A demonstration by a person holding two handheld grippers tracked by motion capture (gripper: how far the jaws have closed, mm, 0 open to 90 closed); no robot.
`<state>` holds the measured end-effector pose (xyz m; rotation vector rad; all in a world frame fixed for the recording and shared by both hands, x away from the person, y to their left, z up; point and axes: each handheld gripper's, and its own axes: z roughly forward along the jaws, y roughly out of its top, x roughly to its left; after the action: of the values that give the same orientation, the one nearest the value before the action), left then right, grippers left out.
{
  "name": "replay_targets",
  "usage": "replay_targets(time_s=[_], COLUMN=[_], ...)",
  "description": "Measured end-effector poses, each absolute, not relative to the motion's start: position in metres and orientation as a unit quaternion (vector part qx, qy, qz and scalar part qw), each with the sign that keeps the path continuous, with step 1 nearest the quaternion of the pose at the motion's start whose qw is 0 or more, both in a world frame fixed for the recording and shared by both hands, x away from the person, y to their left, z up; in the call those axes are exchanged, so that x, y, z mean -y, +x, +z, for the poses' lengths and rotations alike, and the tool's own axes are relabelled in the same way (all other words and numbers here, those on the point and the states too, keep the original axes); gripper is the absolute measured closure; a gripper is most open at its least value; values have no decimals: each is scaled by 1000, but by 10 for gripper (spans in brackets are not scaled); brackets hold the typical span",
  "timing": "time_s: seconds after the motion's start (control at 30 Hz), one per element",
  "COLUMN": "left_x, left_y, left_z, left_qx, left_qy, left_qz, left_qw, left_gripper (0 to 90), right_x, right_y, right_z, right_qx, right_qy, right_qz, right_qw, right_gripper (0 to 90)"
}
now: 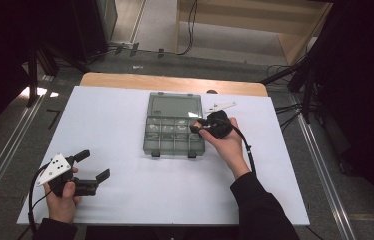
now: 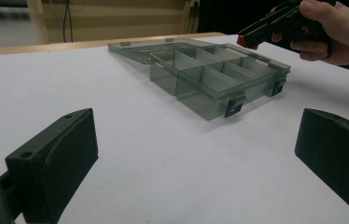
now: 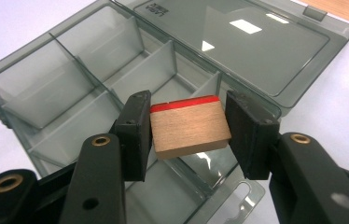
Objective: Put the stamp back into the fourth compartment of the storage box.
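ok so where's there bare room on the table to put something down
Bare white table lies between the left gripper and the open compartment box, and along the near edge. It is crowded at the box's right, where the right gripper holds a wooden block.

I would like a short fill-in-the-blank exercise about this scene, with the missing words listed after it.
1. The right gripper holds a wooden block with one ___ edge.
2. The block hangs above the compartment box, whose lid is ___.
3. The jaws of the left gripper stand ___, with nothing between them.
4. The box lies on a ___ table.

Missing words: red; open; open; white
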<state>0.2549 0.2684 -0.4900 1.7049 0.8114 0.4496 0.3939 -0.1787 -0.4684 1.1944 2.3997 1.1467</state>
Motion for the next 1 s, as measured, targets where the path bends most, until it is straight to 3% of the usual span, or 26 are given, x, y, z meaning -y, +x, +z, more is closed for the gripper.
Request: replay_targets(time_s=[0.63, 1.0], left_x=[-268, -257], left_y=[256, 259], left_z=[-490, -487], left_qx=[-343, -338], left_qy=[725, 732], left_qz=[191, 184], left_qw=[565, 562], left_gripper=[0, 0], right_x=[178, 185], right_y=[403, 398], right_z=[-479, -472], right_qx=[-814, -785], right_qy=[420, 430], right_qz=[384, 429], right_qw=[115, 120], right_gripper=[503, 183])
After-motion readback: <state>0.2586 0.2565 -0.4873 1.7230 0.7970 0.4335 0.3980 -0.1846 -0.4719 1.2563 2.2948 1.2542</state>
